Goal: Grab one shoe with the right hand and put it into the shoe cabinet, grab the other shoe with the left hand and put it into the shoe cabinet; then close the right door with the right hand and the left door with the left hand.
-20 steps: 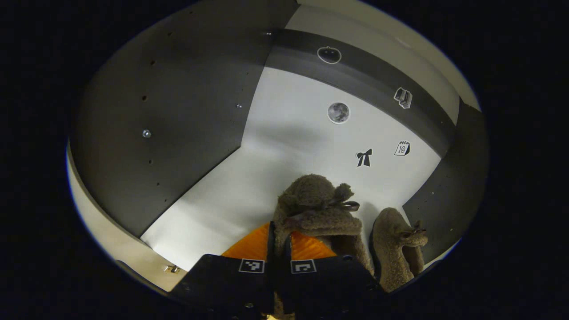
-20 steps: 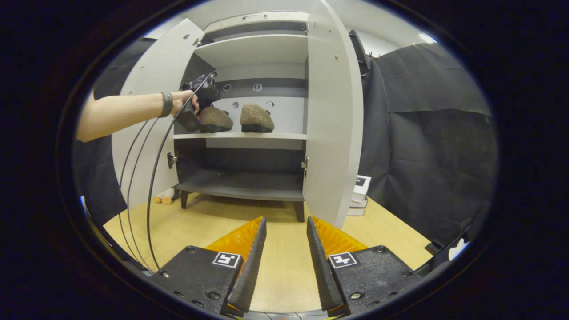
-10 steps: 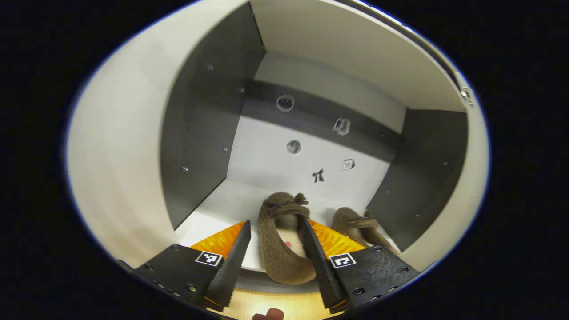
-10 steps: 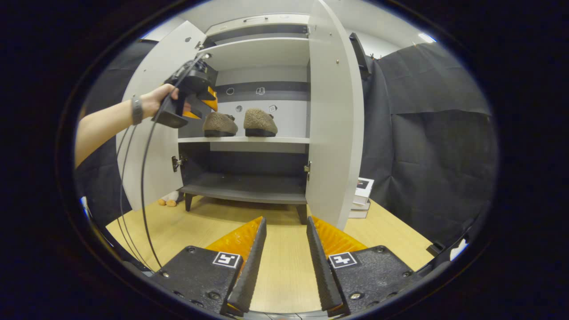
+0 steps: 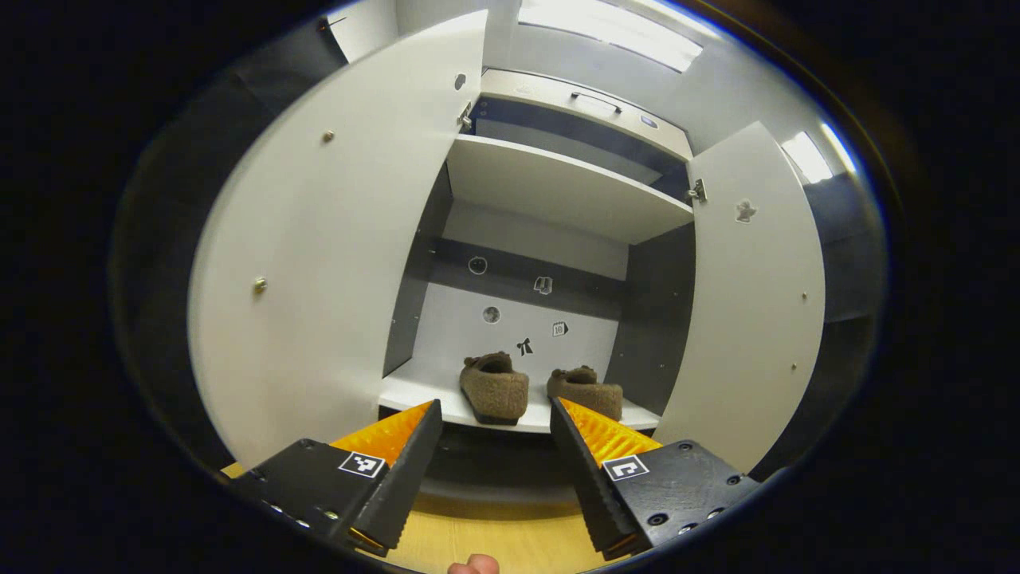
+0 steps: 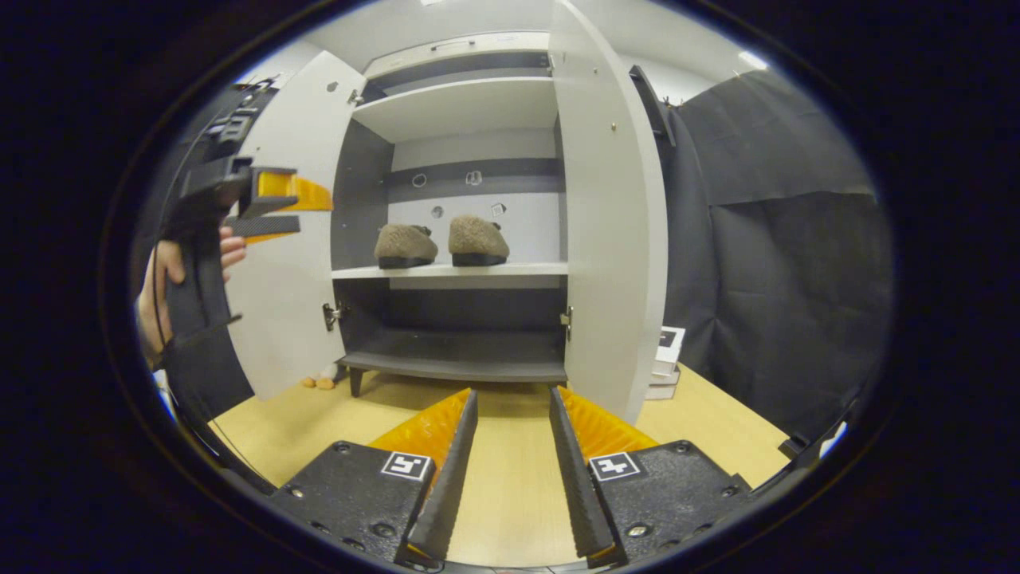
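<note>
Nearest in the right gripper view, the right gripper hangs low over the pale wooden floor, level and aimed at the cabinet, its ridged wedge fingers parted with nothing between them. To its left a hand holds the left gripper upright by its dark handle, raised to about the height of the shoe shelf, fingers pointing toward the cabinet opening and well short of it; in the left gripper view that left gripper stands wide apart and empty. Beyond, the left door and right door both stand open, smooth flat white panels with small metal hinges. On the white middle shelf sit the two shoes, left shoe and right shoe, side by side and just apart, fuzzy brown slippers with dark soles. The back panel behind them is grey and white.
</note>
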`<state>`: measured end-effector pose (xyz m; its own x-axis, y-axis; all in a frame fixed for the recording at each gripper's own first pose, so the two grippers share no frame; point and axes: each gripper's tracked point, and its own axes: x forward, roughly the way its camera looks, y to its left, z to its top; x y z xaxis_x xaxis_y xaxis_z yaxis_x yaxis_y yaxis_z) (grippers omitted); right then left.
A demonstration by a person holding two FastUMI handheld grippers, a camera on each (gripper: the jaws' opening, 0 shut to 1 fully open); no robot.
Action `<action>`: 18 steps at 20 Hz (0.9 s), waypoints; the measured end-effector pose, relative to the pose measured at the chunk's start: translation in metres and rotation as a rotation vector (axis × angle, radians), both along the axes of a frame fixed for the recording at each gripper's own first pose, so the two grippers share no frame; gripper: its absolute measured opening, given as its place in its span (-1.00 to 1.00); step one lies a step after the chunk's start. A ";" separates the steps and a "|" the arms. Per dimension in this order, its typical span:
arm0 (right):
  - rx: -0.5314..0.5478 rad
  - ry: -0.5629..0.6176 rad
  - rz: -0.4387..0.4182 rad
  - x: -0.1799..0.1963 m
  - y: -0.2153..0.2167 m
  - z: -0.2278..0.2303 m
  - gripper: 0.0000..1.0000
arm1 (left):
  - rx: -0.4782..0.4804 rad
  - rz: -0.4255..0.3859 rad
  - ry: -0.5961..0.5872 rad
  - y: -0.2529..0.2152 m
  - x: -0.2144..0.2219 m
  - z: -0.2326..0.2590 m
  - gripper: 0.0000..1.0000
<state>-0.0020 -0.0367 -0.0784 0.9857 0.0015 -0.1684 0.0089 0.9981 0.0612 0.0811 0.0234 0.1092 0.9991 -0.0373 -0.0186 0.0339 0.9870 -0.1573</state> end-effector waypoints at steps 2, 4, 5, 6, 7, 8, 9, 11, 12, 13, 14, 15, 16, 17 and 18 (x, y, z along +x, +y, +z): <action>-0.003 0.005 0.004 -0.003 0.001 -0.005 0.18 | 0.040 0.047 0.013 0.006 -0.031 -0.022 0.74; 0.001 0.013 0.010 -0.005 0.004 -0.010 0.17 | 0.113 0.100 0.018 0.015 -0.055 -0.044 0.75; -0.001 0.018 0.012 -0.006 0.005 -0.013 0.18 | 0.142 0.108 0.023 0.013 -0.067 -0.055 0.74; -0.007 0.025 0.015 -0.006 0.007 -0.016 0.18 | 0.159 0.096 0.047 0.008 -0.077 -0.068 0.74; -0.011 0.029 0.016 -0.007 0.007 -0.018 0.18 | 0.171 0.079 0.080 0.002 -0.086 -0.083 0.75; -0.013 0.032 0.019 -0.008 0.009 -0.020 0.19 | 0.181 0.070 0.109 -0.001 -0.095 -0.096 0.75; -0.011 0.031 0.024 -0.009 0.010 -0.020 0.18 | 0.188 0.062 0.128 -0.003 -0.101 -0.103 0.75; -0.005 0.018 0.031 -0.010 0.011 -0.014 0.25 | 0.184 0.066 0.138 -0.005 -0.109 -0.109 0.75; 0.000 0.002 0.031 -0.012 0.010 -0.006 0.27 | 0.182 0.070 0.141 -0.006 -0.112 -0.112 0.75; 0.013 -0.024 0.031 -0.013 0.008 0.006 0.23 | 0.179 0.084 0.146 -0.006 -0.115 -0.113 0.76; 0.027 -0.048 0.033 -0.015 0.006 0.020 0.27 | 0.169 0.083 0.146 -0.008 -0.115 -0.114 0.75; 0.033 -0.058 0.034 -0.015 0.002 0.031 0.49 | 0.165 0.076 0.143 -0.012 -0.115 -0.114 0.76; 0.042 -0.075 0.027 -0.016 -0.005 0.045 0.75 | 0.170 0.065 0.139 -0.015 -0.113 -0.113 0.75; 0.048 -0.106 0.007 -0.016 -0.016 0.062 1.00 | 0.177 0.056 0.137 -0.017 -0.112 -0.113 0.76; 0.053 -0.142 -0.011 -0.018 -0.028 0.083 1.00 | 0.181 0.050 0.134 -0.019 -0.111 -0.112 0.76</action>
<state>-0.0203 -0.0650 0.0050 0.9996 -0.0040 -0.0271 0.0071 0.9933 0.1155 -0.0297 0.0042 -0.0031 0.9878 0.0285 -0.1529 -0.0254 0.9994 0.0226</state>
